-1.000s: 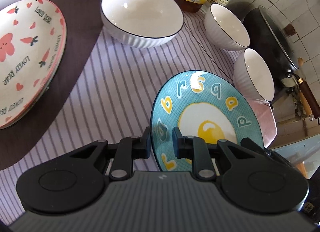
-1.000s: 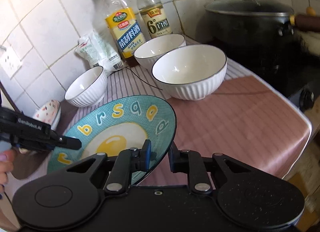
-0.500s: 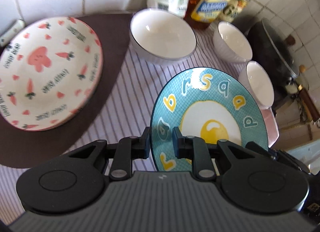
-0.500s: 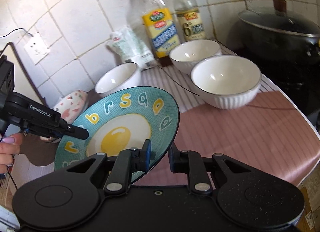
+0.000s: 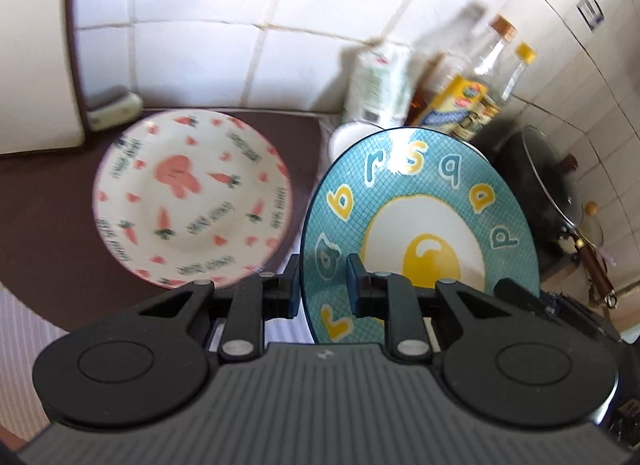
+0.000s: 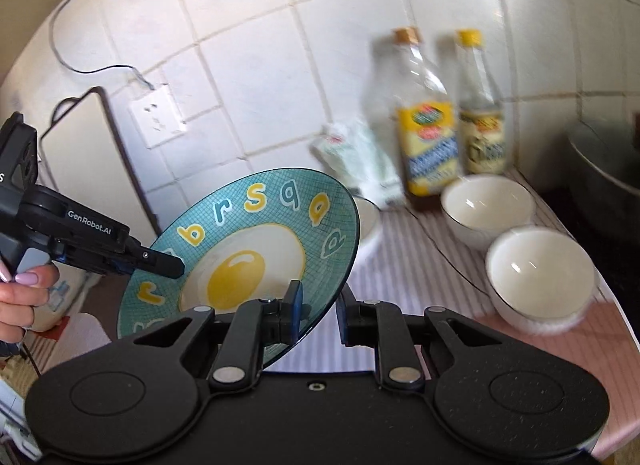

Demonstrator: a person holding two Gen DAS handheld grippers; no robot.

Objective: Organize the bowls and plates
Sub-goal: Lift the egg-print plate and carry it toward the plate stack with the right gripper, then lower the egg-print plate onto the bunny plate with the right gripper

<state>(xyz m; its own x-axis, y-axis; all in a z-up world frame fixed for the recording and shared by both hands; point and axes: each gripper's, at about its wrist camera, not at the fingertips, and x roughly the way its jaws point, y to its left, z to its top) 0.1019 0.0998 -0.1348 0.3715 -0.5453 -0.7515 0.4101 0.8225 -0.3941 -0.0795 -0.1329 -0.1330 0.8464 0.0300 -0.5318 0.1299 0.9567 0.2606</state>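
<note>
Now blue plate (image 5: 420, 225) between both grippers' pads

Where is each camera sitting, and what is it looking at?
Left wrist: rides on the left gripper, looking down along its fingers at the blue egg plate it pinches, the carrot plate and the tiled wall.
Right wrist: rides on the right gripper, facing the same egg plate, two white bowls, bottles; the person's left hand shows.
Both share: the egg plate and bottles.
</note>
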